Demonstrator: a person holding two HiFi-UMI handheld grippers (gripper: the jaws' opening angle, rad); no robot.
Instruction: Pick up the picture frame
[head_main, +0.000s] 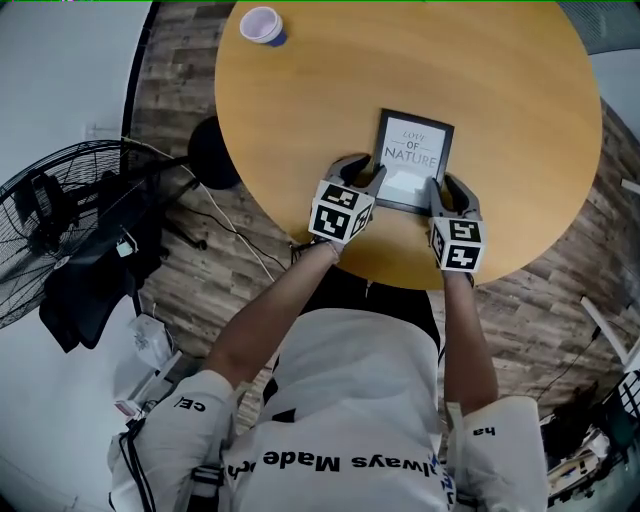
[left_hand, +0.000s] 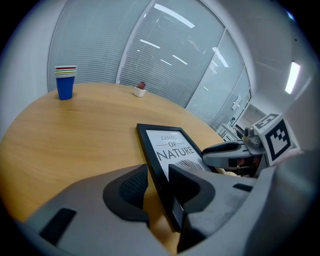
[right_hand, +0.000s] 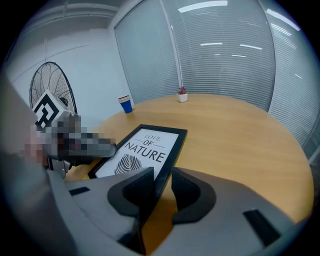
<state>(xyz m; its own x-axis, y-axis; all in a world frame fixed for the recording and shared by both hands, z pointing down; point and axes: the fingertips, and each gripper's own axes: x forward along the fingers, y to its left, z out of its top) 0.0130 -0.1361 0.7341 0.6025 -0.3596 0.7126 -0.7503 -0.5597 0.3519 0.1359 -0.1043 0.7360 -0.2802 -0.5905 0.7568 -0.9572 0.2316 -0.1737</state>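
Note:
A black picture frame (head_main: 415, 150) with a white print reading "LOVE OF NATURE" lies on the round wooden table (head_main: 320, 90), close to its near edge. My left gripper (head_main: 362, 172) is at the frame's near left corner and my right gripper (head_main: 449, 188) at its near right corner. In the left gripper view the frame (left_hand: 172, 145) has its left edge pinched between the jaws of the left gripper (left_hand: 159, 180). The right gripper view shows the frame (right_hand: 145, 147) with its right edge clamped in the right gripper (right_hand: 162, 182). Each gripper is shut on it.
A stack of paper cups (head_main: 263, 25) stands at the table's far left edge. A small potted plant (left_hand: 140, 90) sits at the far side. A floor fan (head_main: 60, 220) and cables stand on the floor to the left. Glass walls with blinds lie beyond the table.

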